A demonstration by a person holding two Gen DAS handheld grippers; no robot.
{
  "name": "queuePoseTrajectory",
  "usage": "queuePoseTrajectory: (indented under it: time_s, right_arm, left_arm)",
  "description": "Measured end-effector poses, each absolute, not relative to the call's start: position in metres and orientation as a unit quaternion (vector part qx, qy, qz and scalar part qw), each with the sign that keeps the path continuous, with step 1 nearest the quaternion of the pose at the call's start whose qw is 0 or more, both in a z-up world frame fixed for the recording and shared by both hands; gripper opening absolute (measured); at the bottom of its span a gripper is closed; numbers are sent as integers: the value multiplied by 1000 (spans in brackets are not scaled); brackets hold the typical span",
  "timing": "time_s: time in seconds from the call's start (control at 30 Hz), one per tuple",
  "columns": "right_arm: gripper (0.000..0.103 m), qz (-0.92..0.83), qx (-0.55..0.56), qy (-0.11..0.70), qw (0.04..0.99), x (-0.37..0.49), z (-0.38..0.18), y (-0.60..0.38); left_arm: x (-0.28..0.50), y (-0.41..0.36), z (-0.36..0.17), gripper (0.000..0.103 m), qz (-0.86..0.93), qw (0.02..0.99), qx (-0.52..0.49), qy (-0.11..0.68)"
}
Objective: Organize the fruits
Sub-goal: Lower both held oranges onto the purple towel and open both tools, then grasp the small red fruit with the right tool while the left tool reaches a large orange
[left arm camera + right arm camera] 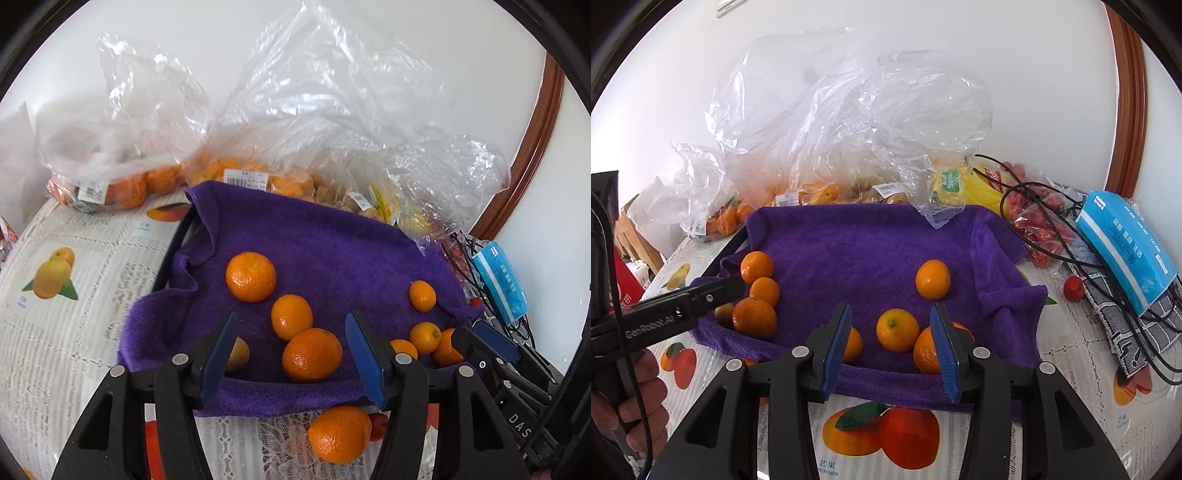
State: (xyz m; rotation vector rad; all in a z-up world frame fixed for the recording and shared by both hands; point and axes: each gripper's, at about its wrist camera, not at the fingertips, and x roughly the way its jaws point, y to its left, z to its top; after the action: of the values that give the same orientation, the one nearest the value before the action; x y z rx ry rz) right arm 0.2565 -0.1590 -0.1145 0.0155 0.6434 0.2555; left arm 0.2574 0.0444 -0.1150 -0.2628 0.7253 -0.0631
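A tray lined with a purple towel point(325, 243) point(857, 251) holds several oranges and kumquats. My left gripper point(291, 354) is open above the tray's near left edge, with a large orange point(312, 354) between its blue fingers. One orange point(338, 434) lies outside the tray on the lace cloth. My right gripper point(890, 347) is open over the near edge, with a small yellow-orange fruit point(897, 329) between its fingers and an orange point(929, 350) against the right finger. The left gripper also shows in the right wrist view point(701, 299), at the left.
Clear plastic bags of oranges point(125, 184) point(798, 192) stand behind the tray against the wall. A blue tissue pack point(1123, 243), black cables point(1071, 236), red fruit in a bag point(1038, 229) and a loose red fruit point(1074, 288) lie at the right. Fruit-printed paper point(55, 277) covers the table.
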Motion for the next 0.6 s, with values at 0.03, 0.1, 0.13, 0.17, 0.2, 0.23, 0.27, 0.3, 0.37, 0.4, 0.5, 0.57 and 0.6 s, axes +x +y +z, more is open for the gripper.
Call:
queuePoseTrajectory:
  time_s: [0.03, 0.1, 0.13, 0.17, 0.2, 0.23, 0.27, 0.3, 0.37, 0.4, 0.5, 0.57, 0.6]
  right_arm:
    - [46, 130, 10, 312, 941, 254, -114, -158]
    - [47, 137, 17, 309, 941, 248, -111, -156]
    - [49, 138, 19, 307, 941, 246, -111, -155]
    - [51, 138, 20, 304, 943, 242, -110, -154]
    - [51, 135, 18, 301, 944, 239, -109, -152]
    - [51, 129, 14, 300, 945, 236, -109, -151]
    - [51, 124, 8, 302, 945, 233, -109, -148]
    - [51, 120, 4, 302, 946, 230, -109, -147]
    - [51, 112, -1, 298, 948, 224, -107, -145]
    - [51, 107, -3, 297, 949, 223, -106, -145]
    - [51, 96, -8, 298, 950, 216, -104, -143]
    - [51, 90, -12, 298, 950, 210, -103, -141]
    - [51, 89, -13, 297, 951, 206, -103, -140]
  left_arm:
    - [254, 46, -114, 60, -28, 928, -124, 350]
    - [248, 50, -113, 61, -24, 930, -119, 348]
    - [245, 52, -113, 61, -24, 930, -119, 347]
    - [242, 54, -115, 61, -25, 930, -119, 348]
    - [238, 57, -117, 61, -24, 930, -116, 348]
    - [236, 59, -117, 61, -21, 930, -114, 349]
    - [235, 61, -118, 61, -18, 930, -111, 350]
    - [232, 62, -117, 61, -19, 930, -110, 351]
    - [228, 65, -117, 61, -26, 930, -108, 350]
    - [225, 67, -117, 61, -26, 930, -108, 350]
    - [219, 74, -118, 61, -24, 930, -105, 352]
    - [214, 79, -118, 61, -18, 931, -102, 349]
    - [212, 82, -117, 61, -15, 932, -100, 348]
